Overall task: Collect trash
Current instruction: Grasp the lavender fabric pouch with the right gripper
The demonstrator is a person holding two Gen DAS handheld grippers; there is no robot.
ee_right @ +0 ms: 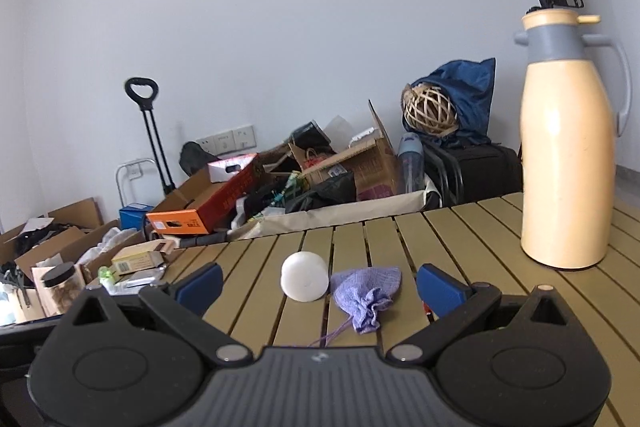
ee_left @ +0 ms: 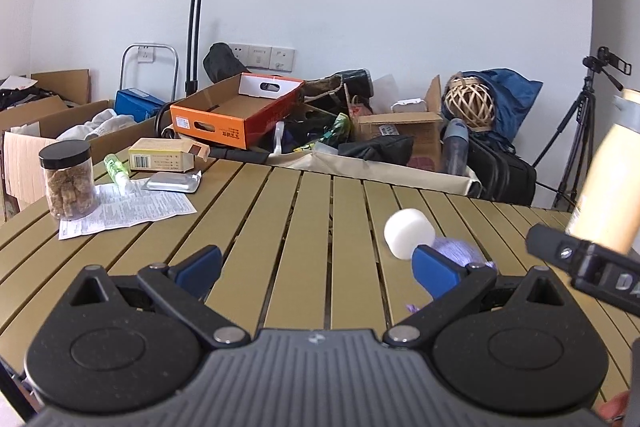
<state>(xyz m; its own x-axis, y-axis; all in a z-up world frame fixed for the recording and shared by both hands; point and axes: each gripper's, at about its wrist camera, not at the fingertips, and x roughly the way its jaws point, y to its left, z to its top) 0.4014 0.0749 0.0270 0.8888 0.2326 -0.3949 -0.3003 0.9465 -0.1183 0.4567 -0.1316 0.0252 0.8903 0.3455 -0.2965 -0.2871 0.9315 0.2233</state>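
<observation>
Left wrist view: left gripper [ee_left: 318, 267] spread wide over the table [ee_left: 248, 227], grasping nothing; white puck [ee_left: 409, 233] at 2 o'clock.

Right wrist view: right gripper [ee_right: 318, 285] likewise spread; puck and pouch [ee_right: 366, 291] at 12 between its fingers; thermos [ee_right: 568, 155] at 2.

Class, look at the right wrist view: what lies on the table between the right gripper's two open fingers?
In the right wrist view, the right gripper frames two things on the slatted table: a white cylinder and, just right of it, a small purple drawstring pouch.
</observation>
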